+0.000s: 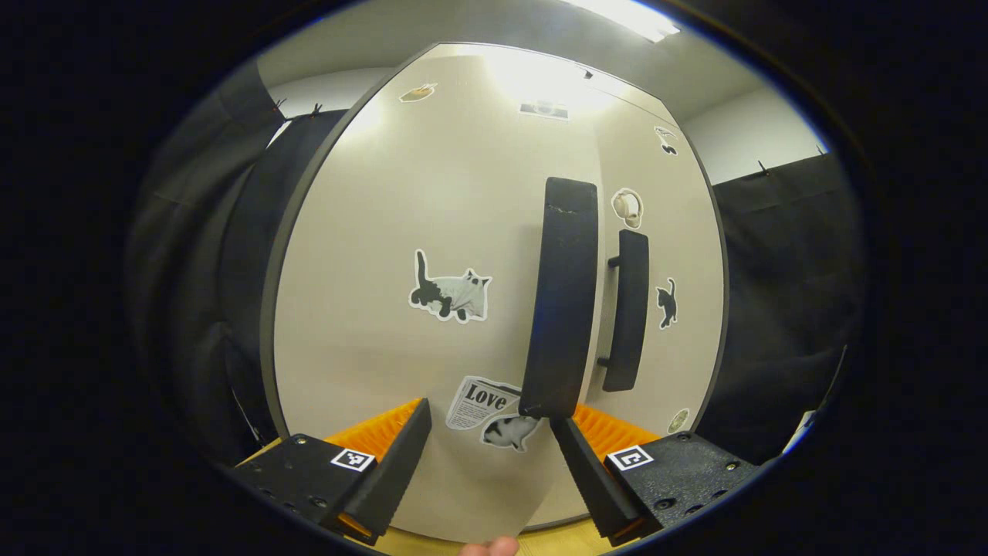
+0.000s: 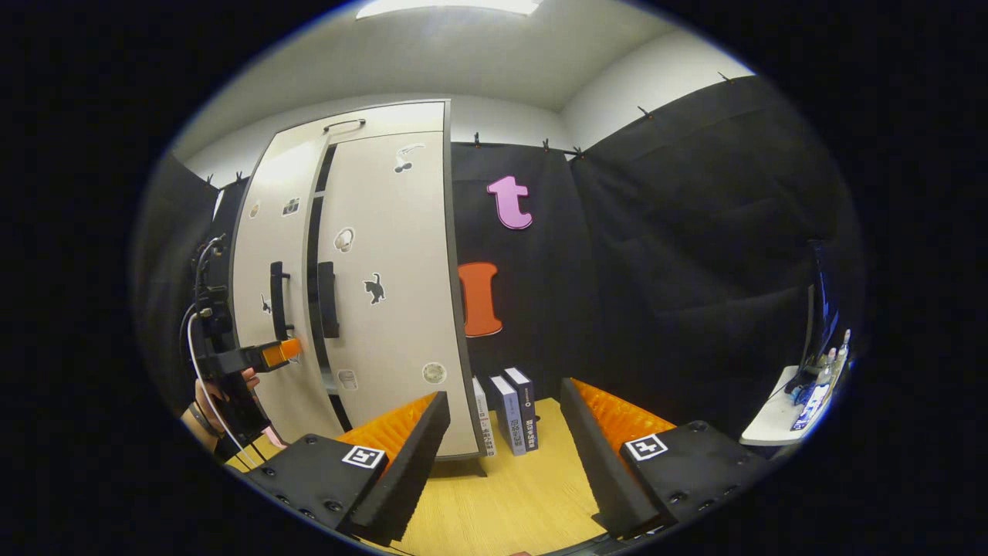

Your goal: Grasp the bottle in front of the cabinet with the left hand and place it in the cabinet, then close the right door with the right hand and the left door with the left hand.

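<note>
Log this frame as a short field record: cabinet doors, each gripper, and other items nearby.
left door: nearly shut, narrow dark gap remains beside the right door
right door: shut
left gripper: open, fingertips at the left door
right gripper: open, holding nothing, back from the cabinet
bottle: not visible
books: upright on the table right of the cabinet

1 cabinet [image 2: 386, 324], 2 doors, 2 handles, 3 books [image 2: 509, 413]
</note>
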Motion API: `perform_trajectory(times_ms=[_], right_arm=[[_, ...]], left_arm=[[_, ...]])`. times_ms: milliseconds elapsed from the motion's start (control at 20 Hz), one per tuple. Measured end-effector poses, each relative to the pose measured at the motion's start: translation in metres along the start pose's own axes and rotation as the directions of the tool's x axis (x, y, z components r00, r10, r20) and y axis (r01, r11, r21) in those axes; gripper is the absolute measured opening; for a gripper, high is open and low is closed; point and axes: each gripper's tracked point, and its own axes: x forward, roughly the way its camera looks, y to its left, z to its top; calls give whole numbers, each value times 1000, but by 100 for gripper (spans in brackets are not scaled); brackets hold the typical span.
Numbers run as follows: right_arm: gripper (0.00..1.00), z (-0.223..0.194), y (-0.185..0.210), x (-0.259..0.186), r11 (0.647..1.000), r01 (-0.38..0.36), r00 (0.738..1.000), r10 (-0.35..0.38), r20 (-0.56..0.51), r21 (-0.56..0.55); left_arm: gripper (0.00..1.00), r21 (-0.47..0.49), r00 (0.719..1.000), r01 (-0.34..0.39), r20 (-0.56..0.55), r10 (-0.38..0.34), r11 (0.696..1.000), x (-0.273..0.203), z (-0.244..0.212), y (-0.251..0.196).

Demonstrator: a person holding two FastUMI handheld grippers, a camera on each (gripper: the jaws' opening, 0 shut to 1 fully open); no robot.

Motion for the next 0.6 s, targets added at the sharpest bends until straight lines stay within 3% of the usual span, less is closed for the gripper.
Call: perform_trajectory(times_ms=[200,400,600], right_arm=[[97,2,-1,-5,1000,11,1000,-11,-2,-26],[97,-2,4,-10,999,-6,1000,5,-18,-44],[97,-12,15,-11,998,-67,997,66,-50,-14]], left_arm=[[93,66,999,-31,17,30,997,-2,-2,-2],[94,87,1000,-9,27,6,996,-24,-5,-13],[95,24,1000,-1,29,0,1000,-81,6,-20]])
